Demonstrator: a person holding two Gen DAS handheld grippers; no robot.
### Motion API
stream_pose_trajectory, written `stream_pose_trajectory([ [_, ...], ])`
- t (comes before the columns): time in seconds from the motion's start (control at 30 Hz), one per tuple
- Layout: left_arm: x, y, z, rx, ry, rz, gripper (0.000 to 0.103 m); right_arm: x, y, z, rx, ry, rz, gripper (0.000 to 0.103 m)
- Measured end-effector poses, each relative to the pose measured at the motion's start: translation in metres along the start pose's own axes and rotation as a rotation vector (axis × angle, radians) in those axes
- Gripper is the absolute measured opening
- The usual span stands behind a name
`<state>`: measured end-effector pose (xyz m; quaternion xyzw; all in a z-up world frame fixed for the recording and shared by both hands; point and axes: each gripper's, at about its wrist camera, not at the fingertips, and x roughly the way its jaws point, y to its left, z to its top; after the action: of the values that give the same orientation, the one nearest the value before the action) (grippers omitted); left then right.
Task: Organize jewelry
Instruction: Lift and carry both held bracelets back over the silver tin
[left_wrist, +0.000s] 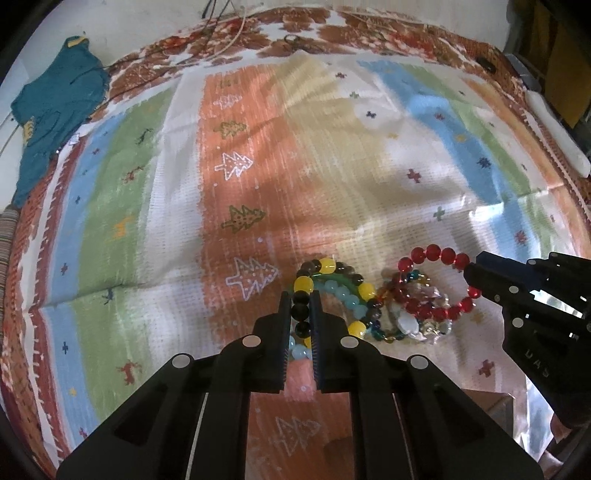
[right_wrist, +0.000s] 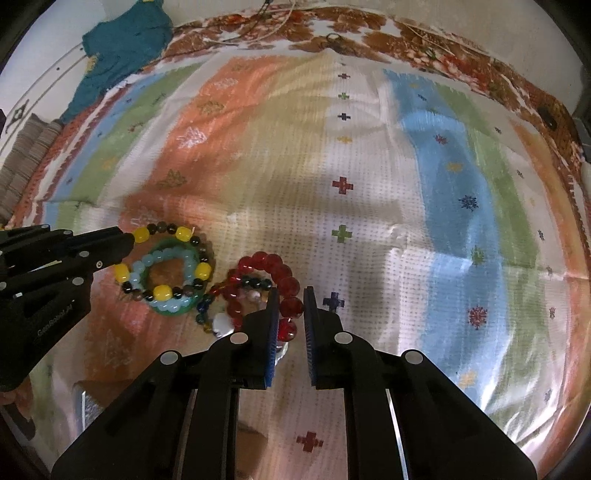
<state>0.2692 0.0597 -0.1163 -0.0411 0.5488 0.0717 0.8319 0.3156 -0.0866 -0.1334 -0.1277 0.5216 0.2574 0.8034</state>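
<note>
The striped, patterned cloth (right_wrist: 369, 229) lies bare ahead and to both sides. Only the heap of beaded bracelets (right_wrist: 207, 280) and a crumpled teal garment (left_wrist: 55, 110) at the far left edge obstruct.

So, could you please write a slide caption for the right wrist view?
Right gripper shut on red bead bracelet; left gripper pinches yellow-and-black bracelet.

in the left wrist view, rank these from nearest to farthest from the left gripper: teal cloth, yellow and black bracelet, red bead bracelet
1. yellow and black bracelet: clamped between the left gripper fingers.
2. red bead bracelet: to the right, gripped by the right gripper.
3. teal cloth: far upper left corner.
</note>
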Motion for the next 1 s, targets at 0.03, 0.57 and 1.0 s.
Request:
stream_pose_trajectory([
  [0.03, -0.006, -0.002, -0.001, 0.005, -0.012, 0.003, 0.009, -0.004, 0.0, -0.001, -0.001, -0.006, 0.005, 0.014],
  [0.57, -0.063, 0.0, -0.016, -0.014, -0.091, -0.059, 0.009, -0.044, 0.0, -0.014, 0.01, -0.074, -0.004, 0.014],
  [1.0, -0.103, -0.013, -0.034, 0.005, -0.15, -0.083, 0.009, -0.081, 0.012, -0.027, -0.003, -0.153, -0.008, 0.014],
])
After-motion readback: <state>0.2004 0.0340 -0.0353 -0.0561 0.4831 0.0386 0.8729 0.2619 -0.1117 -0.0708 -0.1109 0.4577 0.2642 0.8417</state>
